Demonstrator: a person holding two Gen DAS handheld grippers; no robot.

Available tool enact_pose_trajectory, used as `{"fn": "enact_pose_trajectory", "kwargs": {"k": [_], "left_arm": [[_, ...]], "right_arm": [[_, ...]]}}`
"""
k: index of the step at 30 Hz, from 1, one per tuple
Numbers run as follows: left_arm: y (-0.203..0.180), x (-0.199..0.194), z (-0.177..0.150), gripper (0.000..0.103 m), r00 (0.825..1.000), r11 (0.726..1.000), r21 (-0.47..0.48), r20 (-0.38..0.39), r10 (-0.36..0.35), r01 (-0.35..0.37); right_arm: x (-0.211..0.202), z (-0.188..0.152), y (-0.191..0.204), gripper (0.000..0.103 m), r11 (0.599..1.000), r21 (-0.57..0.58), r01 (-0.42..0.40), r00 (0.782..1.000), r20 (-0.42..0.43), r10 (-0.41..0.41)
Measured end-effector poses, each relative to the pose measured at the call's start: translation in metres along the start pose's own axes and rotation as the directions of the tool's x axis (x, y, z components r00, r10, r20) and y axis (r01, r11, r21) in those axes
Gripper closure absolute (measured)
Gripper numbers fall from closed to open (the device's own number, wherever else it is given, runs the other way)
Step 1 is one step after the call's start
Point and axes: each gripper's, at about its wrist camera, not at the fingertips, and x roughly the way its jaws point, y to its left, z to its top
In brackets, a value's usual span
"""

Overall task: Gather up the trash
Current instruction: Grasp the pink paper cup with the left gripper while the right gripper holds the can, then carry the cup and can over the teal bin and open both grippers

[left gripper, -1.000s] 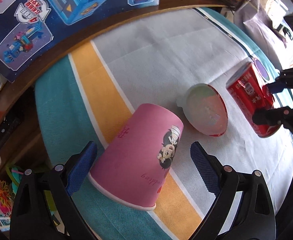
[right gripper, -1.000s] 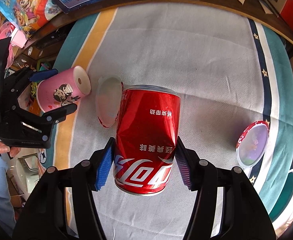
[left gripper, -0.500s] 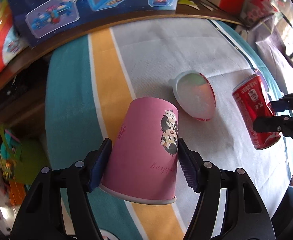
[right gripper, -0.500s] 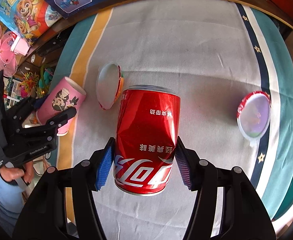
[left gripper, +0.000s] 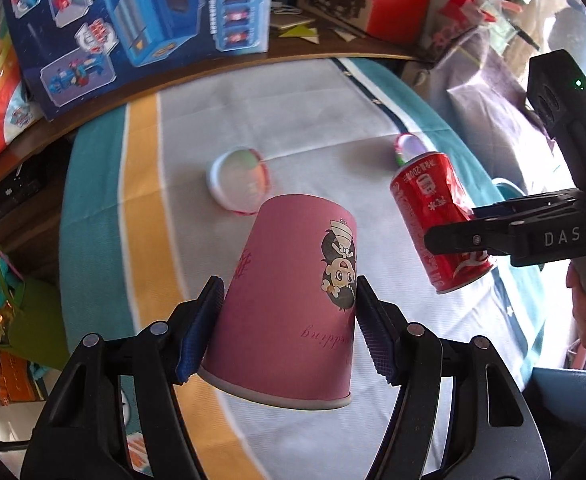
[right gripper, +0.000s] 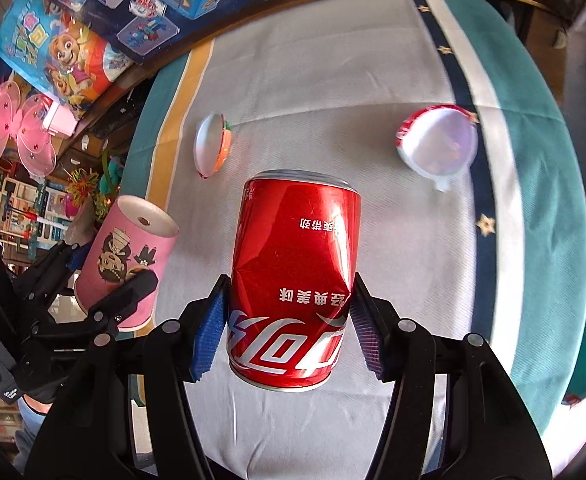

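The paper cup [left gripper: 293,304] is pink, printed with a cartoon figure in black, white and skin tones plus thin red script. The can [right gripper: 293,280] is glossy red with white lettering and a silver rim. The cloth [left gripper: 313,120] on the bench is pale grey, with an orange-yellow stripe edged white and teal at 9 o'clock, and a navy stripe with pale stars beside white and teal at 3 o'clock. Both gripper pads [right gripper: 209,336] are blue on black frames. A toy box [left gripper: 141,20] at 11 o'clock is dark blue.
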Motion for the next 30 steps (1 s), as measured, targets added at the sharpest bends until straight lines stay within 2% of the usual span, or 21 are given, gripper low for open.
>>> {"fn": "enact_pose_trajectory", "kwargs": {"k": [5,9,16,23,30], "left_arm": [[-0.038,0.000,0.002,0.036,1.000,1.000,0.016,0.005,-0.016,0.016],[-0.076,-0.002,0.009,0.036,0.998,0.998,0.033,0.017,-0.056,0.055],[-0.175,0.001,0.030,0.036,0.986,0.976,0.147,0.021,-0.164,0.159],[-0.271,0.029,0.050,0.036,0.974,0.939,0.261,-0.034,-0.222,0.223],[-0.342,0.062,0.060,0.036,0.969,0.913,0.324,-0.106,-0.224,0.247]], "right_arm": [[-0.032,-0.020,-0.038,0.047,0.999,0.051,-0.009,0.999,0.054,0.006],[-0.062,-0.038,-0.077,0.047,0.994,0.105,-0.012,0.994,0.113,0.000],[-0.118,-0.080,-0.166,0.047,0.970,0.242,0.026,0.976,0.206,-0.078],[-0.163,-0.124,-0.264,0.047,0.919,0.391,0.048,0.951,0.264,-0.162],[-0.171,-0.148,-0.323,0.047,0.886,0.464,0.013,0.947,0.278,-0.159]]}}
